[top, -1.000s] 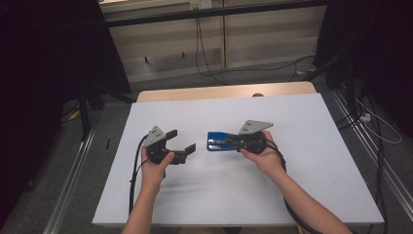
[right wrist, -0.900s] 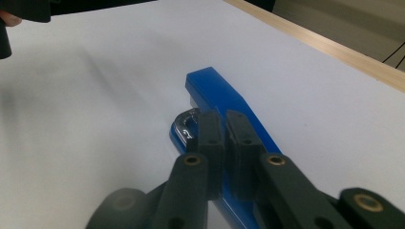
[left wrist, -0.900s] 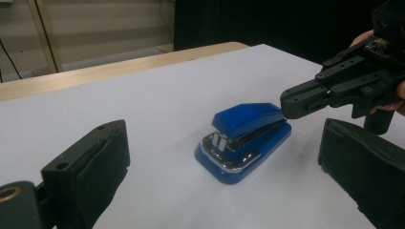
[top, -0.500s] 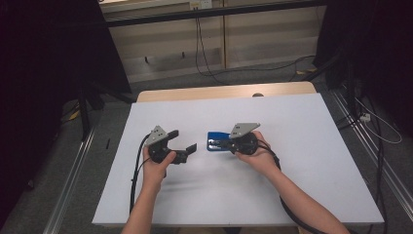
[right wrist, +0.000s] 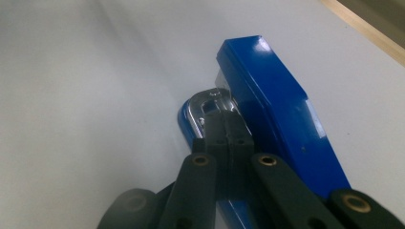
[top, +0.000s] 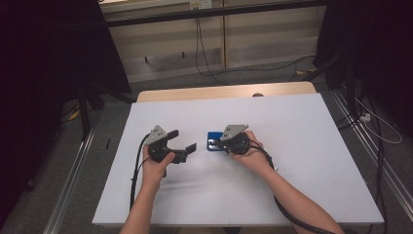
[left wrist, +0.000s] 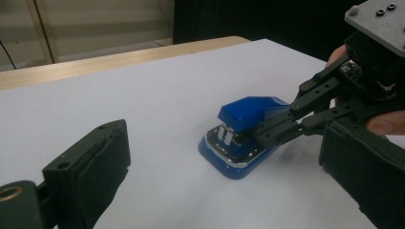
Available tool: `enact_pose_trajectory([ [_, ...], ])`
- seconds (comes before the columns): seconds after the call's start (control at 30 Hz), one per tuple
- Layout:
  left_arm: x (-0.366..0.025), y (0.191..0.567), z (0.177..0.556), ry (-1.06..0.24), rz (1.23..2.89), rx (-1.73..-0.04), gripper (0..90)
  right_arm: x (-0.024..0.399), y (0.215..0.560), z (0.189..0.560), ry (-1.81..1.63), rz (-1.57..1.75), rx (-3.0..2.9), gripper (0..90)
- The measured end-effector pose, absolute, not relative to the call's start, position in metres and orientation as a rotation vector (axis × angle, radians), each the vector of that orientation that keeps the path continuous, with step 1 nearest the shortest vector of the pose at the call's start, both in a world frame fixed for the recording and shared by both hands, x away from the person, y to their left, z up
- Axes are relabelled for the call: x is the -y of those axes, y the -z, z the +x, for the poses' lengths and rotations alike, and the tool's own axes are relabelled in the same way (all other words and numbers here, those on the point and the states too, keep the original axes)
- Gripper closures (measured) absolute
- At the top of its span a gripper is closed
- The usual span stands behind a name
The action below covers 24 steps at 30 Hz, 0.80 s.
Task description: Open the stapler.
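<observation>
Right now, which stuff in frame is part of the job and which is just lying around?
In play:
- blue stapler, on the white table sheet
- right gripper, fingers pressed together inside the stapler's mouth
- left gripper, open, held beside the stapler, not touching it

Just lying about:
- cables on the floor behind the table
- metal rails alongside the table

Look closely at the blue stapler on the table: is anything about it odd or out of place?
Yes. The blue stapler lies tipped on its side on the white table, and the right gripper has its jaws shut together, poking into the stapler's mouth by the metal plate. The left gripper is open, apart from it.
</observation>
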<state>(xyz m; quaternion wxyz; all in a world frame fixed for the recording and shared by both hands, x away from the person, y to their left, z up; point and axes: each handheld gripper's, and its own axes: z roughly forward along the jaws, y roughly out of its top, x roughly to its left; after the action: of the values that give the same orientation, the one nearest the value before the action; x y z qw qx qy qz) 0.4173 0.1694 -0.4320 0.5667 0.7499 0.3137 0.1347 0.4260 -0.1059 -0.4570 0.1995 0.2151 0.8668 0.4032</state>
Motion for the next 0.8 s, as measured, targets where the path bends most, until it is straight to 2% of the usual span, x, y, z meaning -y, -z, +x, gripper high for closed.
enact_pose_trajectory([
  [0.33, -0.165, 0.438, 0.425, -0.284, 1.743, -0.778, 3.6, 0.105, 0.459, 0.427, -1.138, 0.603, -2.417, 90.0],
  [0.47, -0.157, 0.436, 0.431, -0.304, 1.813, -0.767, 4.7, 0.106, 0.459, 0.427, -1.161, 0.638, -2.418, 90.0],
  [0.8, -0.138, 0.443, 0.445, -0.284, 1.947, -0.724, 14.8, 0.107, 0.460, 0.427, -1.180, 0.664, -2.414, 90.0],
])
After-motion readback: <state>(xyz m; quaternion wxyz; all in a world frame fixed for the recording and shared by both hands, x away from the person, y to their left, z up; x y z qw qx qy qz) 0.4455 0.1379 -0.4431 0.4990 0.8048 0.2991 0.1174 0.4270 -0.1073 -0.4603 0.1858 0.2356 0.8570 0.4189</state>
